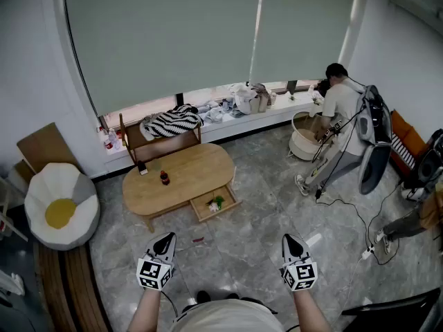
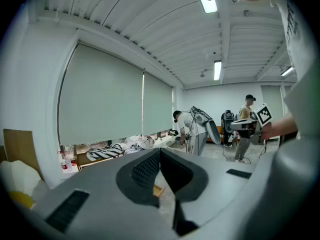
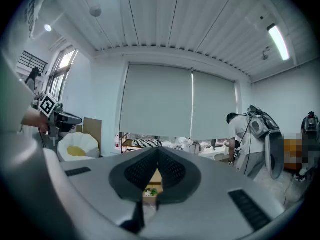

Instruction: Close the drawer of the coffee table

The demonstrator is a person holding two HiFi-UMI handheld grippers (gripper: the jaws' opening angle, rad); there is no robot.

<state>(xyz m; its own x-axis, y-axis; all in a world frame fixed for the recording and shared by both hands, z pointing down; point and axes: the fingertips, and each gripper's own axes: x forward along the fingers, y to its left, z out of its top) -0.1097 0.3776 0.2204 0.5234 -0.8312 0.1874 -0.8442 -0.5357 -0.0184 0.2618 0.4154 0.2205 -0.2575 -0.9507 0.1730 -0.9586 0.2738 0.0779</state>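
Drawer [image 1: 215,203] hangs open at the coffee table [image 1: 180,175] front. Left gripper [image 1: 165,241] and right gripper [image 1: 291,241] hover well short of it, jaws shut and empty, presumably for pushing.

One left hand-held gripper [image 1: 165,239], one right hand-held gripper [image 1: 291,241], one oval coffee-table worktop [image 1: 201,163] ahead of both, one open drawer [image 1: 203,213], one bottle [image 1: 165,178], one egg-shaped cushion [image 1: 61,206], one bent-over person [image 1: 342,106], one standing person [image 2: 244,113]
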